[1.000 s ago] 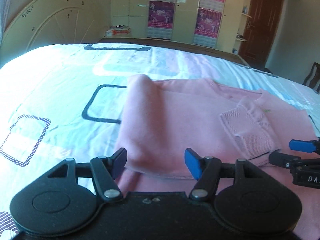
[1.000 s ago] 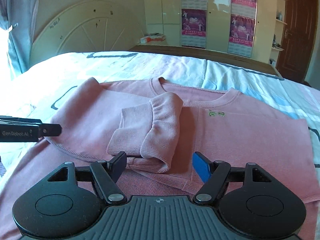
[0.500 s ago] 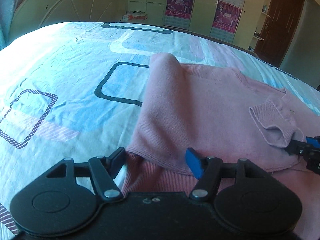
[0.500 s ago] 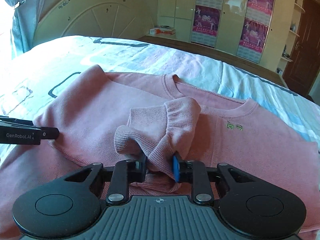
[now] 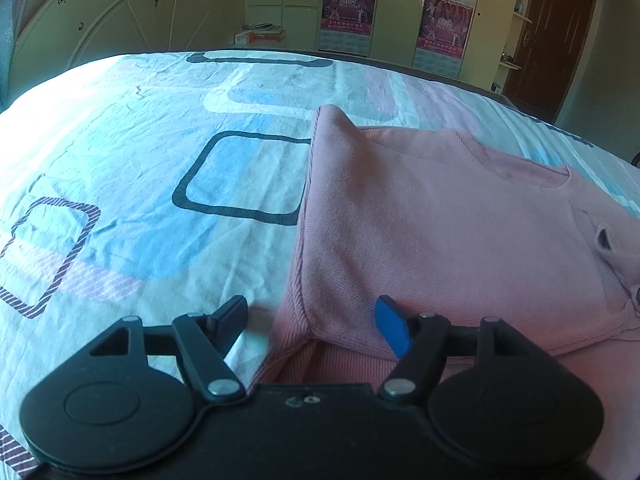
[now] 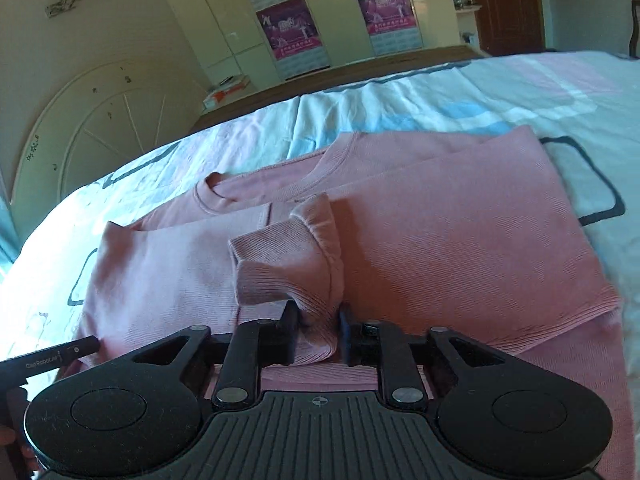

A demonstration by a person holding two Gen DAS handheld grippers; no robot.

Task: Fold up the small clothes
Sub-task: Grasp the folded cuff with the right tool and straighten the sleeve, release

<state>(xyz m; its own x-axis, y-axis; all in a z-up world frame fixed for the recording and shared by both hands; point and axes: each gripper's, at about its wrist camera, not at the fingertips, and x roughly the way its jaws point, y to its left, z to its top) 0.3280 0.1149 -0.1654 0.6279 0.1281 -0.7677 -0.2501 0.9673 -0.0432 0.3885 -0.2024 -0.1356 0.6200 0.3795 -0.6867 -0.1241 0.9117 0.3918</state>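
A pink sweatshirt (image 5: 440,232) lies flat on the bed, its left side folded inward. My left gripper (image 5: 312,312) hovers low over the folded left edge near the hem. Its jaws are opening, the fabric edge lies between them, and the pads do not press it. In the right wrist view the sweatshirt (image 6: 460,248) fills the middle. My right gripper (image 6: 316,320) has the ribbed sleeve cuff (image 6: 288,264) bunched between its pads and lifted off the body. Its jaws are opening, with the cuff still touching both pads. A finger of the left gripper (image 6: 60,356) shows at the lower left.
The bed sheet (image 5: 140,184) is pale blue and white with dark square outlines. A curved headboard (image 6: 100,120) stands at the far left. Wardrobe doors with pink posters (image 5: 348,4) and a brown door (image 5: 556,36) lie beyond the bed.
My right gripper closed on the sleeve cuff, then rolled and carried it to the right. The left gripper sank a little toward the sweatshirt's left edge, and its jaws widened slightly.
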